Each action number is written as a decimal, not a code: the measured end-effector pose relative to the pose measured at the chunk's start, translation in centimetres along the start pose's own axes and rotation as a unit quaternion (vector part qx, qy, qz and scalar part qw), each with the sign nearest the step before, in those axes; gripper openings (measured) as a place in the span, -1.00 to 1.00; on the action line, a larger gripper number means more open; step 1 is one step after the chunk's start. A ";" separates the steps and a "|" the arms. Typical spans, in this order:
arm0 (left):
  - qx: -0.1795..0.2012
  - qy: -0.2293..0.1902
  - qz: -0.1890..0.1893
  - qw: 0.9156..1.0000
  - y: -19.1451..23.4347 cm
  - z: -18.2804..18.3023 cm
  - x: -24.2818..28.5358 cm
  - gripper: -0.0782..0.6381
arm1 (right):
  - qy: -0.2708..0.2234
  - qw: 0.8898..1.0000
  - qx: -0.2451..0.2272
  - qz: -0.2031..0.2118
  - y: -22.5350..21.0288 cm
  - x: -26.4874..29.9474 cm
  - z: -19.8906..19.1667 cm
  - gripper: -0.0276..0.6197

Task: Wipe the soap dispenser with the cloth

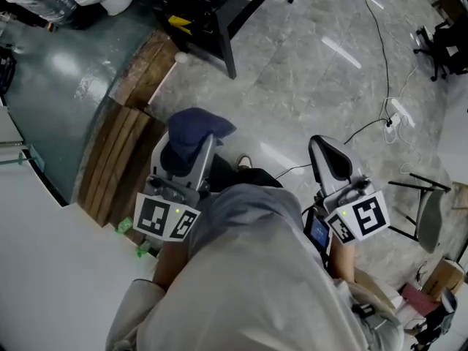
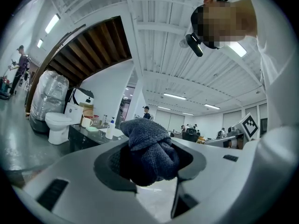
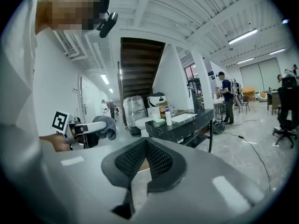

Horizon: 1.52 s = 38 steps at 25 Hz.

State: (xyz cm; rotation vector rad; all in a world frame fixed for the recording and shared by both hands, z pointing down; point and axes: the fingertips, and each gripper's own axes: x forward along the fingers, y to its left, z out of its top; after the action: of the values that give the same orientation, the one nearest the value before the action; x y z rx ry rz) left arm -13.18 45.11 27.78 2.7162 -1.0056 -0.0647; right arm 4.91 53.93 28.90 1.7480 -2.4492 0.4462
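Left gripper point(image 2: 150, 166) clamped on a bunched dark blue cloth point(image 2: 148, 141), wad bulging above the jaw tips; right gripper point(image 3: 145, 153) closed tight, nothing between its jaws; soap dispenser point(image 3: 168, 117) upright on black counter point(image 3: 201, 119), well apart from both grippers, at 1 o'clock in the right gripper view.

Open test hall; toilet point(image 2: 57, 125), counter point(image 3: 187, 123), cables point(image 1: 376, 44)

Grey plastic left gripper point(image 1: 187, 159) level ahead of torso, jaws clamped on bunched dark blue terry cloth point(image 1: 196, 126); grey plastic right gripper point(image 1: 329, 156) well apart, tipped slightly down, jaws pressed together, empty.
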 end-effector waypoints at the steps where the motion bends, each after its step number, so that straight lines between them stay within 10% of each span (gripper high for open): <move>1: 0.001 0.002 0.002 1.000 0.0 -0.1 0.1 -0.24 | -0.002 1.000 0.003 0.001 -0.2 0.0 -0.1 -0.91; 23: 0.018 0.003 -0.019 1.000 -1.6 0.3 4.3 -0.24 | -0.022 0.999 -0.028 0.012 1.7 3.5 1.0 -0.91; 38: 0.001 0.002 -0.009 1.000 4.8 1.3 10.2 -0.24 | -0.006 0.998 -0.053 0.027 0.0 12.2 4.4 -0.91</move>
State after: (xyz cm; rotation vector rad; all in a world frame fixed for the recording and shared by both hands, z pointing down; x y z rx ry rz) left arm -8.63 34.68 28.16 2.7276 -0.9798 -0.0624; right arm 1.17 41.62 27.72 1.6512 -2.4840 0.3041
